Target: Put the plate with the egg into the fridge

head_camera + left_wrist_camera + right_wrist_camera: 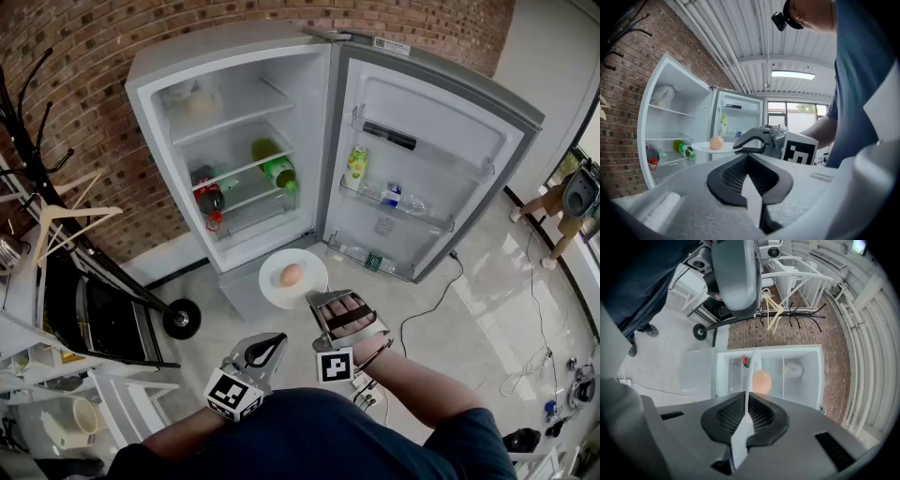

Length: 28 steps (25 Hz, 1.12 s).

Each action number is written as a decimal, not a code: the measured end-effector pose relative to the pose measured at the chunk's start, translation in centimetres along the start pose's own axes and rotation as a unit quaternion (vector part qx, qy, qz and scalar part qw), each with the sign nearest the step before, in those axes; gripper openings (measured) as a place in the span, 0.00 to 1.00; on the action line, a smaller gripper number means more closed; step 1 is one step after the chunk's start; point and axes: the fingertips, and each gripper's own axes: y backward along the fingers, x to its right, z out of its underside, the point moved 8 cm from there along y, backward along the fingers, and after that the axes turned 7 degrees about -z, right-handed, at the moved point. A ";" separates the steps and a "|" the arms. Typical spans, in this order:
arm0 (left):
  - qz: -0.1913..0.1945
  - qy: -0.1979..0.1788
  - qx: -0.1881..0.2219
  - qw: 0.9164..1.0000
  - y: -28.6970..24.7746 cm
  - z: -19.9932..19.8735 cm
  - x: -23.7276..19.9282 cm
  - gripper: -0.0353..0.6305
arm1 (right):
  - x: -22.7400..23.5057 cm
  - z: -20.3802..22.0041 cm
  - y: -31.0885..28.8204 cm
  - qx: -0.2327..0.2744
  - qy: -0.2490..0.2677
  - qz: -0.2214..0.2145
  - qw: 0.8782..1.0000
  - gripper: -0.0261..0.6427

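Fridge [234, 58] shelves hold a pale bag [200, 101] up top and a dark bottle [208, 199] beside a green bottle [278, 171] lower down; the open door [427, 141] carries a yellow-green bottle [355, 167]. Below, the left gripper [265, 351] has its jaws pressed together on nothing, while the right gripper [328, 302] is clamped on the rim of the plate [305, 261], held in the air before the fridge with the egg [292, 275] on it. Only the right gripper view shows the plate edge-on between those jaws.

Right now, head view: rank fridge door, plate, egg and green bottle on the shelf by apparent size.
1. fridge door
2. plate, held nearer the camera
3. green bottle: about as long as the plate but narrower, and farther off, so 2 versus 3 is unsure
4. egg
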 end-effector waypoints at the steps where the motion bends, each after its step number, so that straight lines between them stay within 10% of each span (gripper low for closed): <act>1: -0.001 0.000 0.000 1.000 -0.1 0.0 0.1 0.06 | 0.0 0.1 -0.1 0.000 0.000 0.000 1.000 0.07; 28: -0.046 0.015 0.009 0.999 -1.6 1.4 -3.1 0.06 | 2.3 -0.4 -6.3 0.026 0.019 0.025 0.999 0.07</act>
